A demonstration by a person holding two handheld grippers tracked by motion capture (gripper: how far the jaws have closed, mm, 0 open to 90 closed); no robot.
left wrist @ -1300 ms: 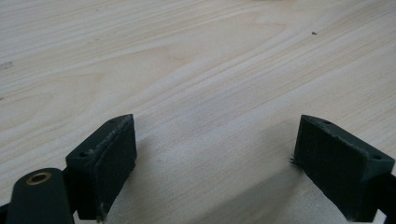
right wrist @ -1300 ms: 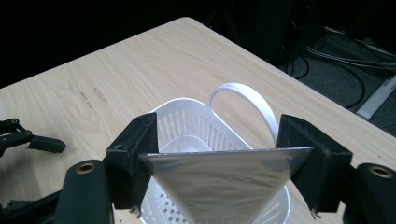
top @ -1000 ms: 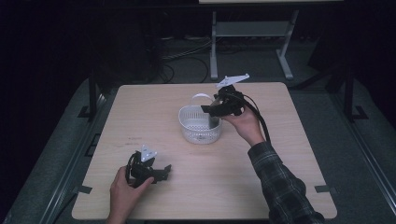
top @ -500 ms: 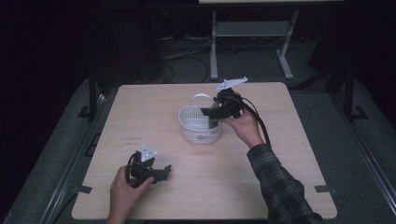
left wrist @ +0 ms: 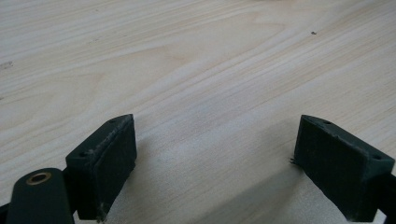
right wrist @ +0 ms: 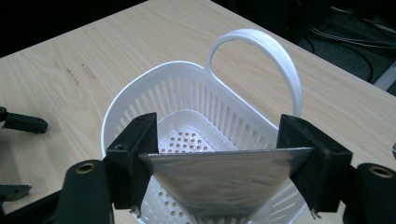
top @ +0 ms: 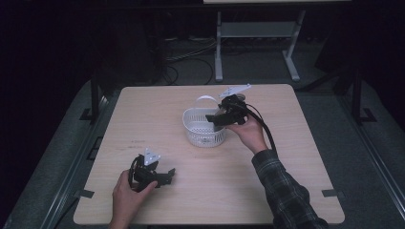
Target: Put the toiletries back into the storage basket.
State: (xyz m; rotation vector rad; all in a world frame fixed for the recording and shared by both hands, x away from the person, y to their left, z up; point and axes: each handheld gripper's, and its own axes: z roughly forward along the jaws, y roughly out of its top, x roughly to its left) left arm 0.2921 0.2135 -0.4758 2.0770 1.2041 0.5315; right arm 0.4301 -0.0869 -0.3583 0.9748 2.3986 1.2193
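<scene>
A white slotted plastic basket point(top: 204, 130) with a hoop handle point(top: 206, 98) stands near the middle of the wooden table point(top: 296, 143). My right gripper point(top: 213, 119) hovers over the basket's right rim, shut on a flat grey metal plate point(right wrist: 224, 175) that spans its jaws. In the right gripper view the basket point(right wrist: 140, 88) lies just beyond the plate, its perforated bottom bare. My left gripper point(top: 167, 173) rests on the table at the front left. Its jaws stand open with only bare wood point(left wrist: 210, 93) between them.
A metal stand point(top: 258, 33) and cables point(top: 191, 57) sit on the dark floor beyond the table's far edge. Dark rails run along both sides of the table. Bare wood surrounds the basket on all sides.
The right gripper with the metal plate has edged slightly toward me and lower over the basket. The left gripper has stayed put.
</scene>
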